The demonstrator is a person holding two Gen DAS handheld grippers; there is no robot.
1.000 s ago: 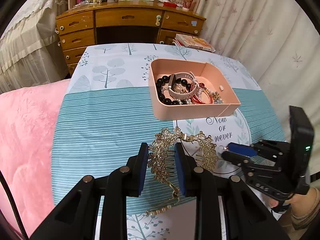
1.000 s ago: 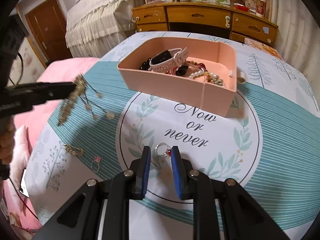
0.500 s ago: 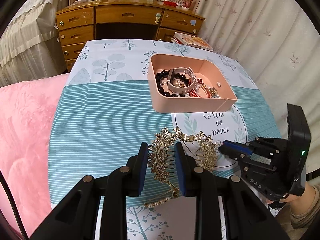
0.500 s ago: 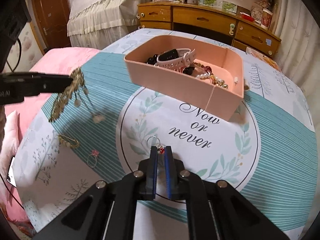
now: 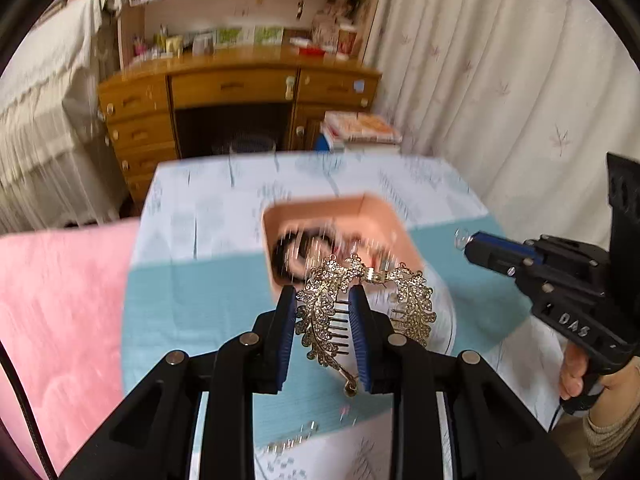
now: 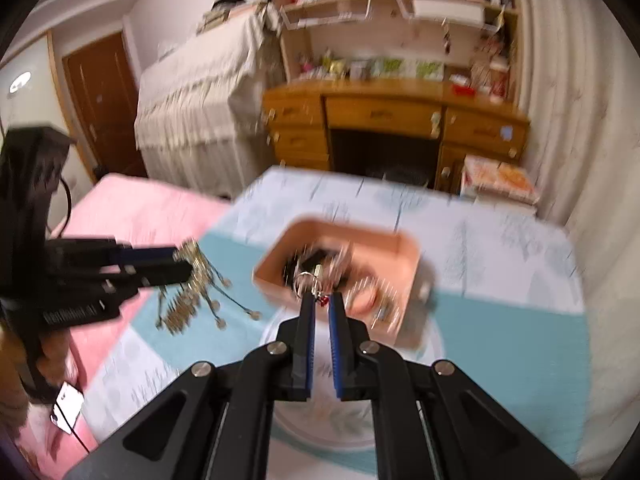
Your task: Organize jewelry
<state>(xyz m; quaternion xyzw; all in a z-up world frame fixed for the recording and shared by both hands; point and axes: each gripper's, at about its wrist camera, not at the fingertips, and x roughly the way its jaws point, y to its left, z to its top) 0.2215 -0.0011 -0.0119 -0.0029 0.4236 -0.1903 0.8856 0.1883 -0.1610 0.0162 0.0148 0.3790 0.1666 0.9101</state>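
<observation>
Two handheld grippers hang above a table point(image 5: 192, 304) covered with a teal-striped, tree-printed cloth, each carrying a piece of jewelry clear of the surface. The left gripper point(image 5: 324, 300) has its blue-padded fingers point(image 5: 286, 336) closed on a gold, rhinestone-set leaf hair comb point(image 5: 332, 312), gripping one leaf-shaped side while the other leaf spreads free to the right of the fingers. In the right wrist view the comb's beaded strands point(image 6: 216, 304) dangle below that gripper, over the teal stripe.

The right gripper point(image 6: 322, 300) pinches a silver ring with a small red stone point(image 6: 308, 284) at the very tips of its fingers point(image 6: 306, 328), which stand nearly shut on it; seen from the left wrist view, the ring's loop pokes out past the fingertips.

Beyond both grippers, a pink tray point(image 6: 404, 248) sits on the table, already holding dark beads and other bracelets, blurred by motion. A pink quilt point(image 5: 52, 300) lies to the left of the table. A wooden desk with drawers point(image 5: 236, 92), bookshelves and pale curtains point(image 5: 500, 80) fill the background. A person's hand point(image 5: 576, 372) grips the handle of the right gripper at the frame's edge.
</observation>
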